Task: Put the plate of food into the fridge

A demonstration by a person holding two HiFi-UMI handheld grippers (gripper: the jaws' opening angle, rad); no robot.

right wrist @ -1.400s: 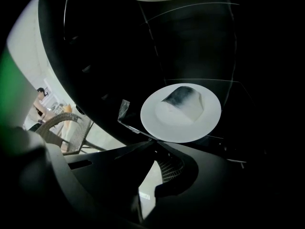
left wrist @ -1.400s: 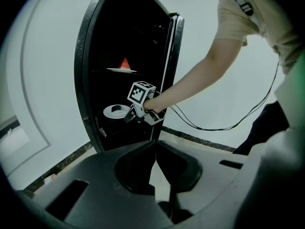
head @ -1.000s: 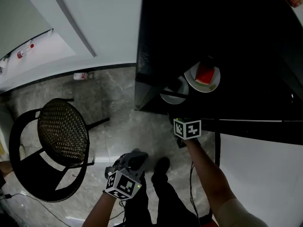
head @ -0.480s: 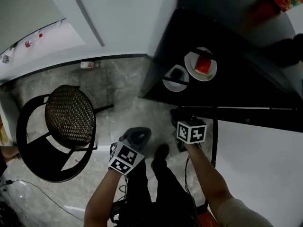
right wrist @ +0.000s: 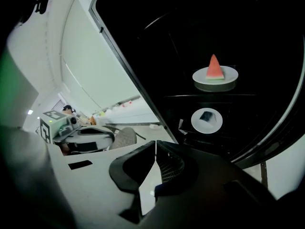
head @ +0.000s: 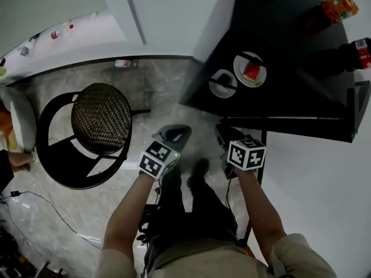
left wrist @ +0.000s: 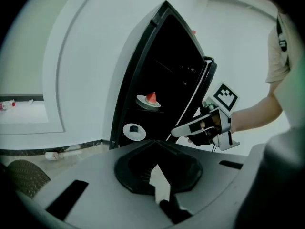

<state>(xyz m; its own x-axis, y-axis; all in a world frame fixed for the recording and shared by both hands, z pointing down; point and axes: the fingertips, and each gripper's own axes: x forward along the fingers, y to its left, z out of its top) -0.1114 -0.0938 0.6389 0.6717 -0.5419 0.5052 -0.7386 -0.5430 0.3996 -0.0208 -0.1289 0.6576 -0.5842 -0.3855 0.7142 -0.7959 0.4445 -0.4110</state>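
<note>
A white plate with a red watermelon wedge (head: 250, 69) (left wrist: 148, 100) (right wrist: 215, 74) rests on a shelf inside the dark open fridge (head: 278, 97). One shelf lower sits a smaller white plate with a dark piece (head: 222, 83) (left wrist: 134, 131) (right wrist: 207, 119). Both grippers hang in front of the fridge, over the floor and apart from the plates. The left gripper (head: 175, 134) (left wrist: 155, 143) is shut and holds nothing. To its right, the right gripper (head: 224, 134) (right wrist: 156, 146) is also shut and empty; its side (left wrist: 202, 126) shows in the left gripper view.
The open fridge door (head: 348, 86) stands at the right with an orange bottle (head: 338, 6) and a dark bottle (head: 359, 50) in its rack. A black wicker chair (head: 101, 126) stands to the left on the marble floor. A small bottle (head: 123, 63) lies by the wall.
The right gripper has drawn back from the fridge toward the body. The left gripper has come up beside it. The head view now takes in more of the fridge and its door.
</note>
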